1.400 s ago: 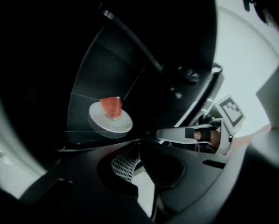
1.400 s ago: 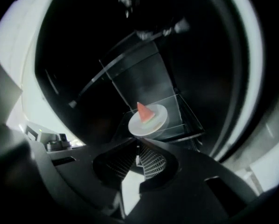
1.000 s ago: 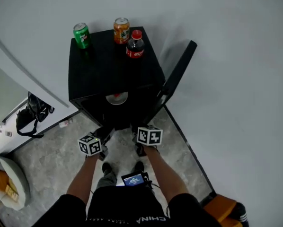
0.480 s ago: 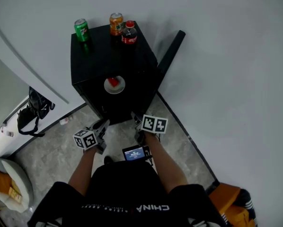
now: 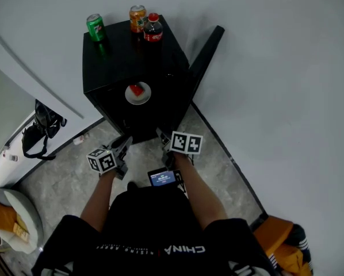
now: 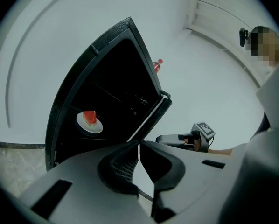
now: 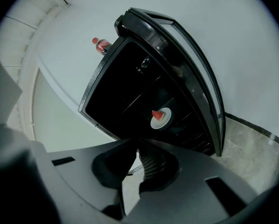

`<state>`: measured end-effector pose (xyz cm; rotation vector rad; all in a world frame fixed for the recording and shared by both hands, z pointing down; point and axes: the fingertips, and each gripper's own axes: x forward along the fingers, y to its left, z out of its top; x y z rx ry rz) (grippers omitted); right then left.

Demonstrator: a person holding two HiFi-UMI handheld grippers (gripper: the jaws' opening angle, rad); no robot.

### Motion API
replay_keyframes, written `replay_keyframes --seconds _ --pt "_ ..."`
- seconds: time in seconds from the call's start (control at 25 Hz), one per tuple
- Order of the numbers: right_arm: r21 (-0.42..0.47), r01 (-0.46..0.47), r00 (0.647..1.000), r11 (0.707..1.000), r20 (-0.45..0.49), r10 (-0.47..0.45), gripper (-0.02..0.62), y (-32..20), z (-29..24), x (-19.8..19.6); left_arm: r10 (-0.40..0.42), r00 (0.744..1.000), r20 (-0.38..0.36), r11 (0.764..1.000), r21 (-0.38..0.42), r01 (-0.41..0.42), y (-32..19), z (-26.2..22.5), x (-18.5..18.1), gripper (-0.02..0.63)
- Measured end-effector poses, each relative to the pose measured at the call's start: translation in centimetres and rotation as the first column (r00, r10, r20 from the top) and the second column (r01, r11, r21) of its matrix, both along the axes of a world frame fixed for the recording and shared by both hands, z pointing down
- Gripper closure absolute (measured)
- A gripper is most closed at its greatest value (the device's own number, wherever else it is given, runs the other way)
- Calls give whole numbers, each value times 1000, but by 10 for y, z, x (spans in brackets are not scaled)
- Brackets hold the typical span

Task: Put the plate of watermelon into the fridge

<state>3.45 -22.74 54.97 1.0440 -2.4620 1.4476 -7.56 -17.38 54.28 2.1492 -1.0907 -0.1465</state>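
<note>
1. The fridge (image 5: pixel 126 56), a low black cabinet, stands against the far wall. Its door (image 5: pixel 203 53) stands swung wide open to the right.
2. The plate (image 5: pixel 138 94) rests on a shelf inside the fridge. The watermelon (image 5: pixel 137 89), a single red wedge, sits on it. Both gripper views show the plate well inside the dark compartment.
3. The left gripper (image 5: pixel 125 145) hangs near the person, in front of the fridge opening and apart from it. Its fingers (image 6: pixel 130 160) are closed tip to tip and grip nothing.
4. The right gripper (image 5: pixel 162 135) hangs just beside the left one, also apart from the fridge. Its fingers (image 7: pixel 151 164) are likewise closed on nothing.
5. A green can (image 5: pixel 95 27), an orange can (image 5: pixel 137 17) and a cola bottle (image 5: pixel 153 27) stand on top of the fridge at its far edge.
6. Judged step: the plate appears to be placed, so the placing step looks complete.
7. Judged next move: the right gripper would probably reach for the door's outer edge and push it leftward until it shuts.
</note>
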Motion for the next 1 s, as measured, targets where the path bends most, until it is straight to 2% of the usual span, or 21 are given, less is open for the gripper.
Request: replay_keyframes --seconds 0.28,0.52,0.76,1.0 --pt "-32 45 999 999 -7 -45 568 19 14 36 -17 1000 16 998 -60 17 21 17 36 586" --pt "-100 59 998 993 -4 -59 568 47 43 77 -45 999 -4 990 -135 45 71 41 64 586" --pt "-107 17 1000 994 -12 -18 574 82 51 85 -34 999 -13 987 -159 32 111 50 51 586" --pt "-82 -6 999 997 -49 2 575 138 47 67 72 997 -7 991 -114 -72 163 37 39 586"
